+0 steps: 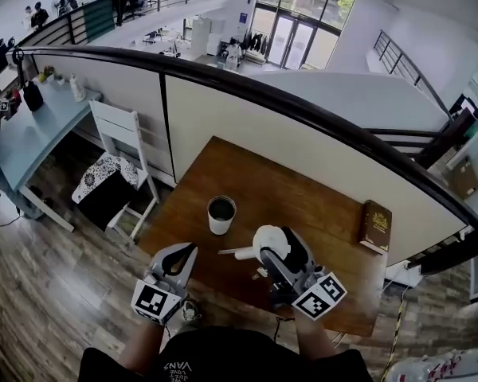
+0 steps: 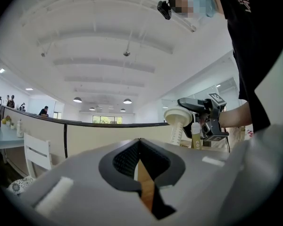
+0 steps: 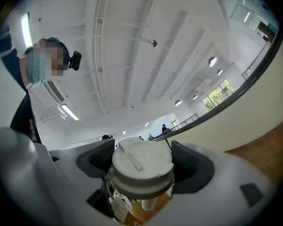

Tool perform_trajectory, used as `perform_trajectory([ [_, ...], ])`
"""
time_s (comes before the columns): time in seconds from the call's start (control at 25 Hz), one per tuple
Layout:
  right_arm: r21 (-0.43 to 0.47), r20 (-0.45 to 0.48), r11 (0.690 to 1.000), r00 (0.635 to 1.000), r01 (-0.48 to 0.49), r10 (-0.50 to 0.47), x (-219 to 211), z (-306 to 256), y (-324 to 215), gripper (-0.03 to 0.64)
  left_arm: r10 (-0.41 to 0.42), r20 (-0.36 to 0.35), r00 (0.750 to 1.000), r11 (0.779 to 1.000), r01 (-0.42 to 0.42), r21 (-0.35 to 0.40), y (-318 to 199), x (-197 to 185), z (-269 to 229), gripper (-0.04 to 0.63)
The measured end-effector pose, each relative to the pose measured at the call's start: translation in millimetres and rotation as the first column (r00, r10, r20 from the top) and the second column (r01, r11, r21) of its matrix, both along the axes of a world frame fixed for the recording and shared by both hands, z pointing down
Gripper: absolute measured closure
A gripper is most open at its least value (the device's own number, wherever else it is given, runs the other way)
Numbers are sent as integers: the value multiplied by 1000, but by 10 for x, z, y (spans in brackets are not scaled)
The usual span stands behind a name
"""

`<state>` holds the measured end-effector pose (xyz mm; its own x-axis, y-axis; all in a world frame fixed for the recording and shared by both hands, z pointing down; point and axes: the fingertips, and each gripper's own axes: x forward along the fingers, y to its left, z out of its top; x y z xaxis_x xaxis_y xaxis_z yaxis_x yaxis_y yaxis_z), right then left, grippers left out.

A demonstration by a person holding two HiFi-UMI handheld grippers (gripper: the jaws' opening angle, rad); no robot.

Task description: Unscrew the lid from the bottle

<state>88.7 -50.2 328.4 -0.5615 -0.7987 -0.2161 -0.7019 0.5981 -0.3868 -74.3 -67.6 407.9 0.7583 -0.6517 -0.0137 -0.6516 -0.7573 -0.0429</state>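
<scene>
Left gripper [image 1: 190,250] fingers pressed together, right gripper [image 1: 274,249] fingers clamped

Black shirt [image 1: 175,364] of the person, head view: white print "VANS", seen upside down at the bottom edge; the smaller lines beneath it are too small to read. The left gripper view shows white lettering on the same shirt, tilted and cut by the frame edge, only partly legible. Yellow label on the bottle [image 2: 196,142], left gripper view: letters "CO" running down it, the rest hidden. In the right gripper view that label's print is too blurred to read. Brown book [image 1: 375,225] on the worktop: gold marks on the cover, not legible. Marker cubes [image 1: 154,301]: black-and-white square patterns only, no letters or digits.
</scene>
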Motion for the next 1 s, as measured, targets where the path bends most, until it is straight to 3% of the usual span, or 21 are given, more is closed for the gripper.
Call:
perform_trajectory([
  [0.2,-8,-2,1000,1000,26,-26,160,52,267,270,-61,-12,998,997,61,-37,365,98,-7,584],
  [0.36,-4,0,999,999,47,-47,386,63,528,270,-95,-6,995,995,95,-22,693,292,8,584],
  [0.6,-16,-2,997,997,71,-71,291,137,652,270,-155,-17,988,986,153,-62,884,194,-18,584],
  [1.0,-47,-14,993,994,111,-112,282,229,911,270,-188,-10,982,982,188,-21,1216,216,27,584],
])
